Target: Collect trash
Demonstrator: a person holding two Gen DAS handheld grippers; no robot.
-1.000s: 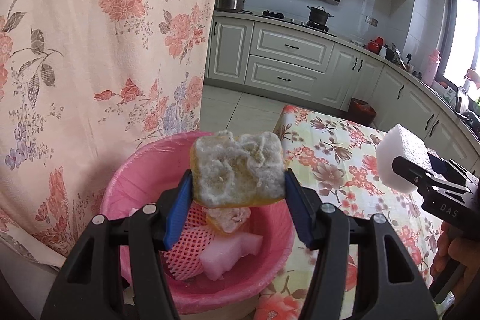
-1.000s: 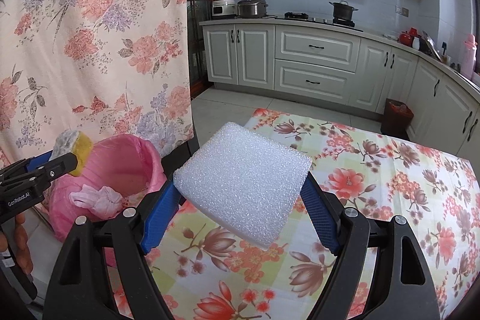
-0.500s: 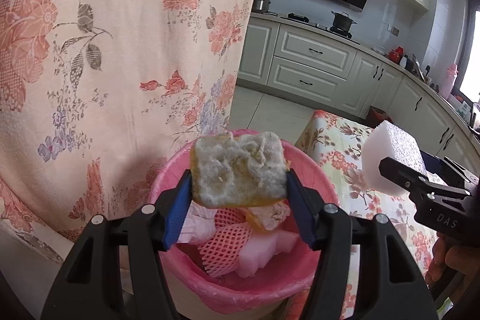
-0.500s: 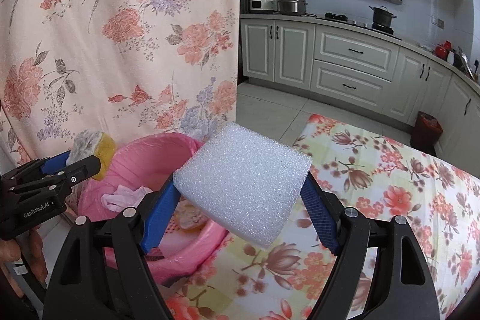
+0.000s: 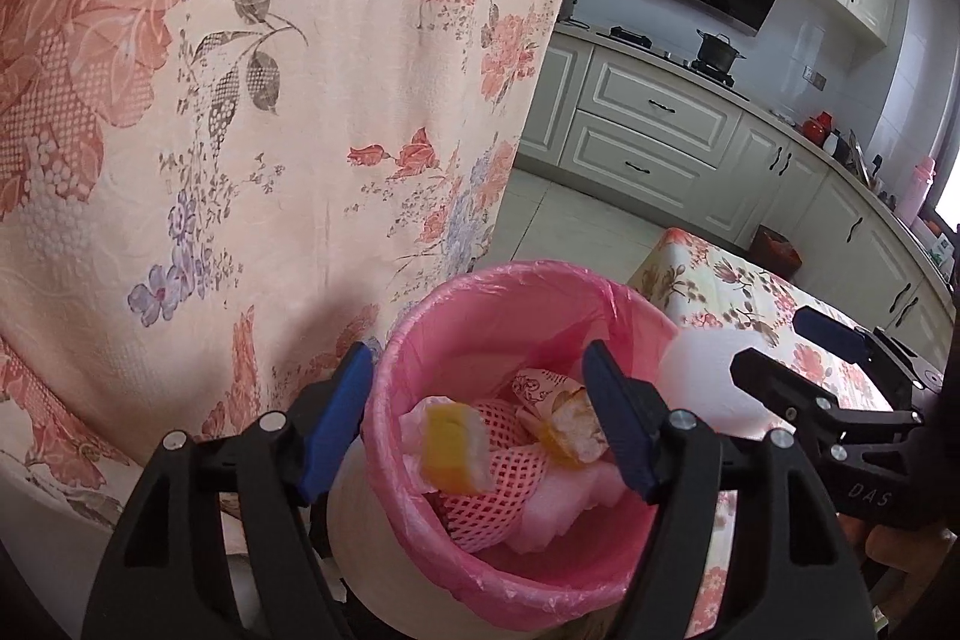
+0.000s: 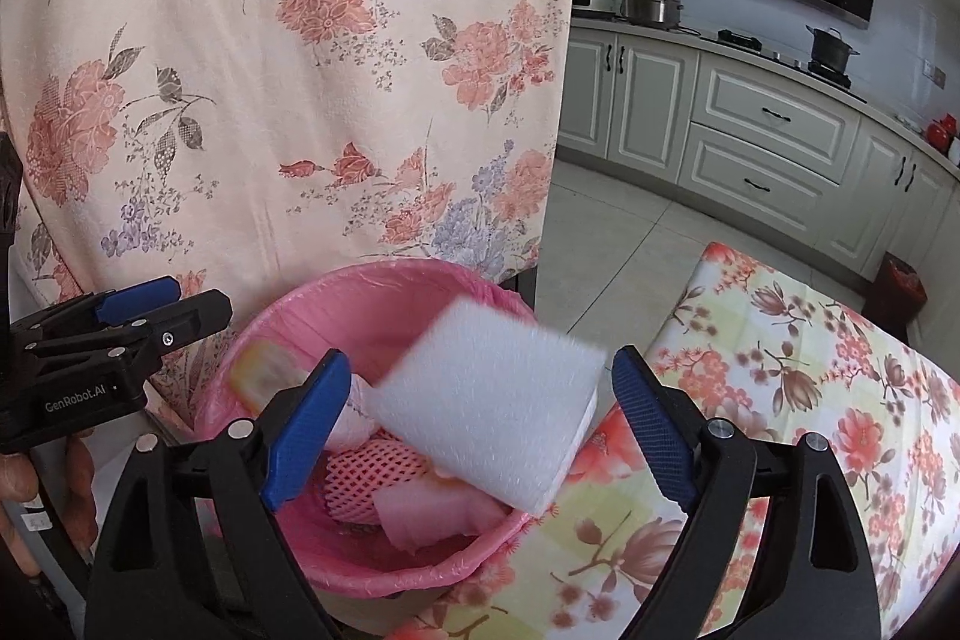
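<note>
- Two labels are showing: "GenRobot.AI" on the left gripper's [image 6: 120,334] body at 9 o'clock in the right wrist view, and "DAS" on the right gripper's [image 5: 798,358] body at 4 o'clock in the left wrist view.
- Only the right wrist view is showing the silver cooker [image 6: 651,7] on the counter; only the left wrist view is showing the paper wrapper [image 5: 540,388] inside the bin [image 5: 510,280].
- Left gripper [image 5: 480,418] is standing wide open, touching nothing; the yellow sponge [image 5: 453,445], blurred, is sitting apart from both pads, over the red net [image 5: 498,484] in the bin.
- Right gripper [image 6: 480,424] is also gaping wide; the white foam [image 6: 486,400], blurred and tilted, is lying between the pads, clear of both, over the bin's rim [image 6: 390,271] at 3 o'clock beside the floral table [image 6: 840,430].
</note>
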